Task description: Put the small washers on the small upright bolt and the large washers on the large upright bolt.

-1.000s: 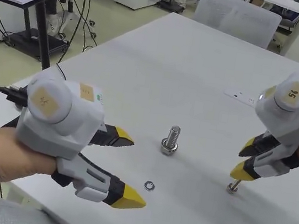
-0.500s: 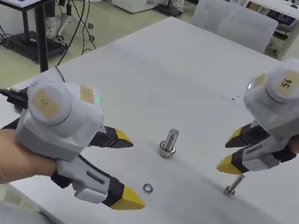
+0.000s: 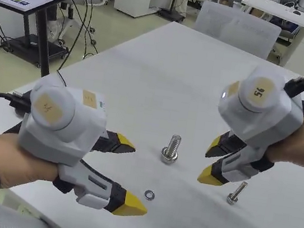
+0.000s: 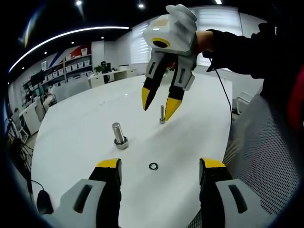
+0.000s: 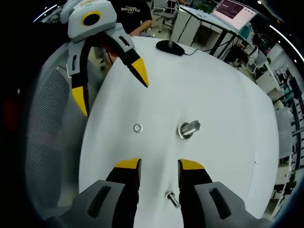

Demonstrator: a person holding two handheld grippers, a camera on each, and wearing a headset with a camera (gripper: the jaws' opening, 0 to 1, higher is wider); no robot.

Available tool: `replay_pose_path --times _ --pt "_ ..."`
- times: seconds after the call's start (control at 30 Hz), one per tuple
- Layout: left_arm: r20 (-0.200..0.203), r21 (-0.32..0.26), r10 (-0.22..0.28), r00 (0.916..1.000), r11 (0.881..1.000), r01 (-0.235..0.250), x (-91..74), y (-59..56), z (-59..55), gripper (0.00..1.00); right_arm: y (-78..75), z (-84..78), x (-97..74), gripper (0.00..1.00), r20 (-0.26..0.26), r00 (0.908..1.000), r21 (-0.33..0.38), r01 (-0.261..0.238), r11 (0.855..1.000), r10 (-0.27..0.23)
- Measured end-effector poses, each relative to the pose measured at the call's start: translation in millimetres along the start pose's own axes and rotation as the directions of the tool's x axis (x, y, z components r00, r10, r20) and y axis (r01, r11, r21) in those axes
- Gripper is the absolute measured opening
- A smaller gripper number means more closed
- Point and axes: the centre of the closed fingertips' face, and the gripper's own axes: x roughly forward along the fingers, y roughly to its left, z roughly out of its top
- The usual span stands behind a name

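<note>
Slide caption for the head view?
Left gripper and right gripper, both open, over a table holding large bolt, small bolt, loose washer.

On my desk (image 3: 163,76), the large bolt (image 3: 171,149) stands left of the small bolt (image 3: 235,192), with a washer (image 3: 149,195) nearer me. My right claw (image 3: 211,159) hangs between the bolts.

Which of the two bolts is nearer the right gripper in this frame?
The small bolt, thin and short, just beside the right gripper's yellow tips. The large bolt, thicker and threaded, stands farther off, toward the left gripper.
</note>
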Motion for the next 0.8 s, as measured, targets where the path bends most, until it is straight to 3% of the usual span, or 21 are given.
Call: replay_pose_path --times 0.43,0.8 --pt "0.004 -0.001 0.000 1.0000 1.000 0.000 -1.4 0.8 -0.5 0.65 20.1 16.7 37.0 0.31 -0.016 0.9962 -0.023 -0.086 0.996 0.086" --pt "0.005 -0.002 0.004 1.0000 1.000 -0.004 -2.7 1.2 -0.9 0.65 30.4 28.5 59.3 0.30 -0.029 0.9916 -0.049 -0.127 0.991 0.126"
